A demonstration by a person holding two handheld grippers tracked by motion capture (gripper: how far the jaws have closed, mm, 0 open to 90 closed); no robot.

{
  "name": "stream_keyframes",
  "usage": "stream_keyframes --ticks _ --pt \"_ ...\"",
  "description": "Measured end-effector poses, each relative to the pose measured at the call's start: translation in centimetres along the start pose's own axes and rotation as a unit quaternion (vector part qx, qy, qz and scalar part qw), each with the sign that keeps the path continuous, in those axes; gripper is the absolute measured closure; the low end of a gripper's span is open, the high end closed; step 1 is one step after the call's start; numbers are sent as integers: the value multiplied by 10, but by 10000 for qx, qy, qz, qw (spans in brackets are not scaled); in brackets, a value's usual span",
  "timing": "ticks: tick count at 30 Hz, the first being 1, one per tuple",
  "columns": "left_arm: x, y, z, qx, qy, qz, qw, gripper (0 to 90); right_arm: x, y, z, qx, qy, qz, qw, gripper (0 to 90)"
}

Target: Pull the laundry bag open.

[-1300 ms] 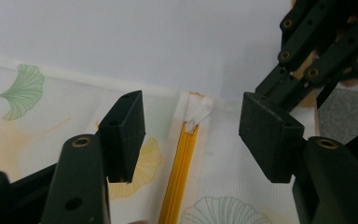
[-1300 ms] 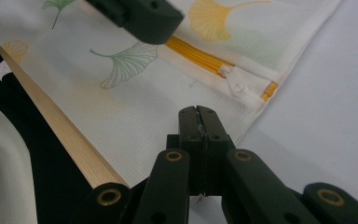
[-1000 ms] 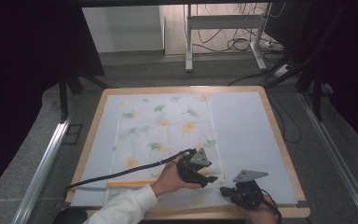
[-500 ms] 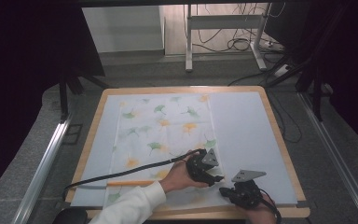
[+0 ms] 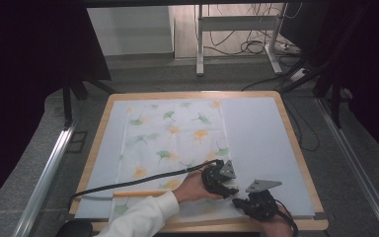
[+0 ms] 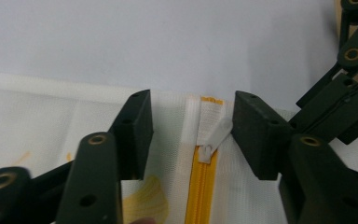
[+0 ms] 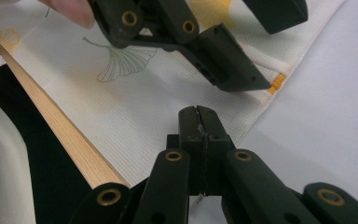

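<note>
Straddling the white zipper pull (image 6: 216,138), the left gripper (image 5: 221,178) is seen half open, its jaws having just been closing, with the tab between them but not yet pinched. The right gripper (image 7: 198,122) is shut on the cloth bag (image 5: 175,140) near its corner, at the near edge of the table (image 5: 286,118). For a clean grip, the tab should be centred between the pads and squeezed before being drawn along the yellow zipper (image 6: 201,184), while the cloth is held taut. Counted: two grippers, one bag, one zipper, one pull.
</note>
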State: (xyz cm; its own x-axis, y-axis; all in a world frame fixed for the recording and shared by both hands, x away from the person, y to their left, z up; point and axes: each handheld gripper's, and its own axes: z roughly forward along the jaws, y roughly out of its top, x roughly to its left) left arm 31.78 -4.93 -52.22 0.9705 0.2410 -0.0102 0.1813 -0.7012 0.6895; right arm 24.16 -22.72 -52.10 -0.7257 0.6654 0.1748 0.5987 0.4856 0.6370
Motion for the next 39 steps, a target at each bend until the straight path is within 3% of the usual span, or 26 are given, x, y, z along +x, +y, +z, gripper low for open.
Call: stream_keyframes --ticks 3,6,9,15,22,36,39 --pt "1 -1 -2 -16 -115 -61 9999 607 0 0 0 4 0 2 10000 891" --pt "1 -1 -3 6 -71 -77 9999 720 0 0 0 2 -8 -5 10000 891" --pt "4 -2 -4 -13 -129 -185 9997 771 0 0 0 1 -7 -5 10000 891" --pt "7 -6 -4 -87 -241 -412 9988 784 0 0 0 5 -10 -6 10000 889" --pt "1 -7 -5 -83 -203 -282 9994 837 0 1 0 5 -18 -16 10000 886" --pt "0 -9 -6 -165 -170 -359 9991 848 -1 2 1 -1 -35 -19 10000 879" --pt "2 -9 -5 -161 -256 -415 9987 846 -2 4 2 -1 -43 -24 10000 879"
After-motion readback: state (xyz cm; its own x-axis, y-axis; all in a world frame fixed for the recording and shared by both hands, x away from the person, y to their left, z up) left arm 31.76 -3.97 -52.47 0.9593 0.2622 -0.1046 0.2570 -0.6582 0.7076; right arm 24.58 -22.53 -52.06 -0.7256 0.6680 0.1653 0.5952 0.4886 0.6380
